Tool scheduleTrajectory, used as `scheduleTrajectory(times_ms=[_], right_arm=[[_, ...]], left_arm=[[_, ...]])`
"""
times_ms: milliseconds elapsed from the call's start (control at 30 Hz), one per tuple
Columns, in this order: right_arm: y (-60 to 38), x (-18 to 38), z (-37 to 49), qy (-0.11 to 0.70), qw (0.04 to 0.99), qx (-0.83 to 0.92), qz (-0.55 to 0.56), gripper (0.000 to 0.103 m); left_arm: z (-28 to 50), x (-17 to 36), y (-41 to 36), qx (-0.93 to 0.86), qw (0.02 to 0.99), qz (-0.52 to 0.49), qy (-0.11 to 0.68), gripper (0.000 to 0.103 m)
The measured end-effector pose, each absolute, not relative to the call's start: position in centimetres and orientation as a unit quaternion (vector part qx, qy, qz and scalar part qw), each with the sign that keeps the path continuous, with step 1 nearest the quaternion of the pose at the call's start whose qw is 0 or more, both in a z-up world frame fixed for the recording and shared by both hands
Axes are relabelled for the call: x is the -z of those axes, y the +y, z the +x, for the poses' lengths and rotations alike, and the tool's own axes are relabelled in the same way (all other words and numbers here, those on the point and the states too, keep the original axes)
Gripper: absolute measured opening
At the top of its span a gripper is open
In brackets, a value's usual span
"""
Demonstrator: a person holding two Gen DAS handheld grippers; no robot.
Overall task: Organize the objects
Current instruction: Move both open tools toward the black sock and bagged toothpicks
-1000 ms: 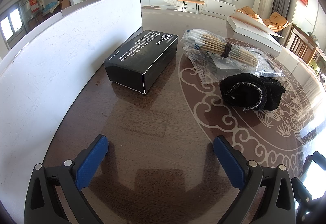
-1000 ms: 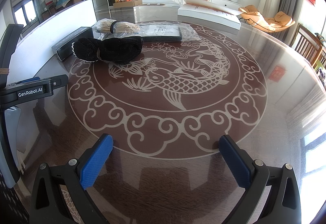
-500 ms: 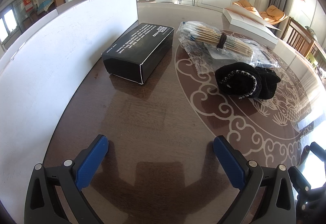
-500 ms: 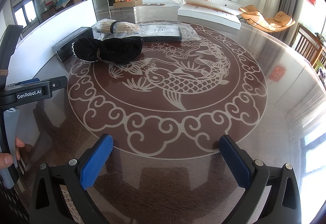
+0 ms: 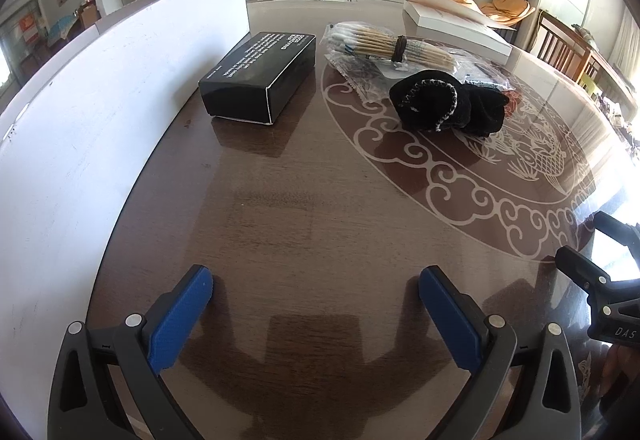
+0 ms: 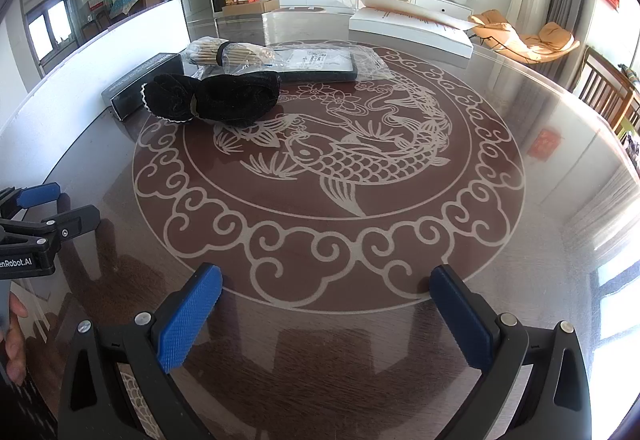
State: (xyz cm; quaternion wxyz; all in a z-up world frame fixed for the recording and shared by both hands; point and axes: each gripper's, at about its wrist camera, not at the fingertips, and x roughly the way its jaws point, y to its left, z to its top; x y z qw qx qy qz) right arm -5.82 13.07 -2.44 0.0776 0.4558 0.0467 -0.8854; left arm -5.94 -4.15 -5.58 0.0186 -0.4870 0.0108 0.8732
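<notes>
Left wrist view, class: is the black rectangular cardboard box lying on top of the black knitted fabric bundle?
No, the black rectangular cardboard box rests on the bare wooden table, apart from the black knitted fabric bundle.

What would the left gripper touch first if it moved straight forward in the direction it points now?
Probably bare table at first. Further on, the left gripper, open and empty, seems to pass between the black box and the black cloth bundle; depth is unclear.
</notes>
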Motion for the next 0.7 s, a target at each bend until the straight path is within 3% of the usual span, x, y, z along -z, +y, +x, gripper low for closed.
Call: scheduleTrajectory(times_ms=[300,500,700], right_arm=[[13.2,2.4,-6.0,0.044,0.081,0.88,0.466,0.103],[13.5,0.3,-6.8,-0.041,0.104,0.873,0.475,0.103],[11.7,-1.3,-7.8,-0.012,0.122,0.874,0.47,0.103]], left_arm=[[-6.0,5.6,-4.2,-0.875,0.018,-0.484,0.009,0.103],[-6.0,5.6,-4.2,-0.876,0.016,-0.482,0.008,0.103],[-5.8,5.6,-4.2,-0.877,0.017,-0.481,0.009,0.103]])
